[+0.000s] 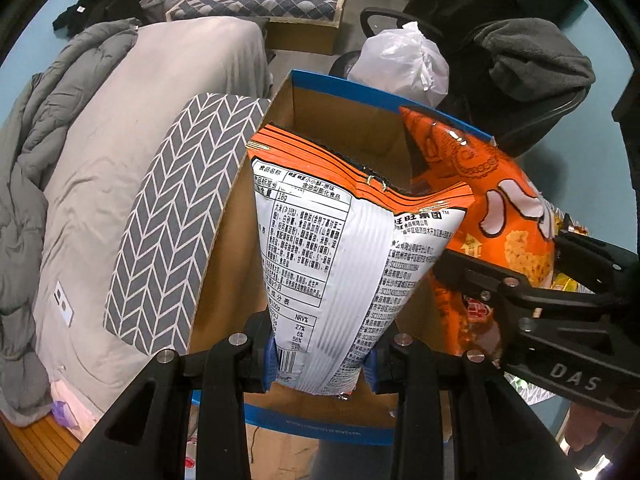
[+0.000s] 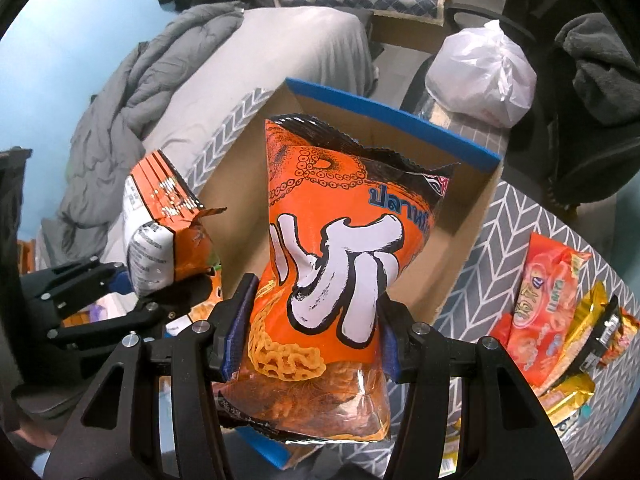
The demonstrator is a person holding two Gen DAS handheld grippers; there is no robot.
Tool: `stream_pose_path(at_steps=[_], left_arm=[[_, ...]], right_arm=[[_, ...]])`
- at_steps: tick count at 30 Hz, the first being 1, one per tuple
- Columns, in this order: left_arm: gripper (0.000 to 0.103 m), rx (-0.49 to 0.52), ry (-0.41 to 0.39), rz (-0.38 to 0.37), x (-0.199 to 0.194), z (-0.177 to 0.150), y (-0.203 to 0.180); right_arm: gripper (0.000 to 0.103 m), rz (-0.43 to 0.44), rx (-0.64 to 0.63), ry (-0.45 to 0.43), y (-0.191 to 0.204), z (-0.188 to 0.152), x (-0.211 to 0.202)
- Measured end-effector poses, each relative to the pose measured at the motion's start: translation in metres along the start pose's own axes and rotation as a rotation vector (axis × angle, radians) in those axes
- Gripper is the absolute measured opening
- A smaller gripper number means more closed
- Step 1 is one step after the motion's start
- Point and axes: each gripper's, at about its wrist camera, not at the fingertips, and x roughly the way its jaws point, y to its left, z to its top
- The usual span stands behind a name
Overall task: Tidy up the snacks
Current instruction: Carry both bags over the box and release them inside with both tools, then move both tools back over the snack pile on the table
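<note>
- Left wrist view shows the left hand-held gripper [image 1: 320,360] clamped on a white-and-orange snack packet [image 1: 320,248], which hangs above the open cardboard box [image 1: 360,136] with a blue rim.
- Right wrist view shows the right hand-held gripper [image 2: 308,340] clamped on an orange squid-snack bag [image 2: 320,272], also above the box.
- Both bags are in the air and not yet inside the box; the box looks empty where its floor shows.
- To do this step well, I think each bag should be lowered near the box floor before release, side by side, so they do not push each other.
- More snack packets [image 2: 552,312] wait on the bench [image 2: 500,240] with its herringbone cover, just beside the box.
</note>
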Motion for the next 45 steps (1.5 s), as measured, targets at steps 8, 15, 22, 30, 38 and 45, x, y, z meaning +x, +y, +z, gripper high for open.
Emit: stream_pose_path(at_steps=[8, 15, 22, 30, 38, 45], left_arm=[[0.04, 0.006, 0.025, 0.024, 0.01, 0.001, 0.003], [0.062, -0.012, -0.009, 0.038, 0.0, 0.003, 0.01], [0.064, -0.012, -0.031, 0.018, -0.016, 0.007, 0.003], [0.072, 0.083, -0.081, 0.036, -0.037, 0.011, -0.029], [0.072, 0.193, -0.101, 0.028, -0.048, 0.009, -0.069], [0.072, 0.268, -0.107, 0.01, -0.054, 0.008, -0.106]], right_arm=[[0.055, -0.045, 0.032, 0.021, -0.002, 0.001, 0.008], [0.077, -0.082, 0.036, -0.011, -0.005, 0.003, -0.003], [0.077, -0.1, 0.065, -0.028, -0.015, 0.001, -0.02], [0.077, -0.121, 0.123, -0.056, -0.035, -0.008, -0.047], [0.077, -0.149, 0.186, -0.094, -0.064, -0.027, -0.082], [0.079, -0.207, 0.226, -0.115, -0.093, -0.05, -0.112]])
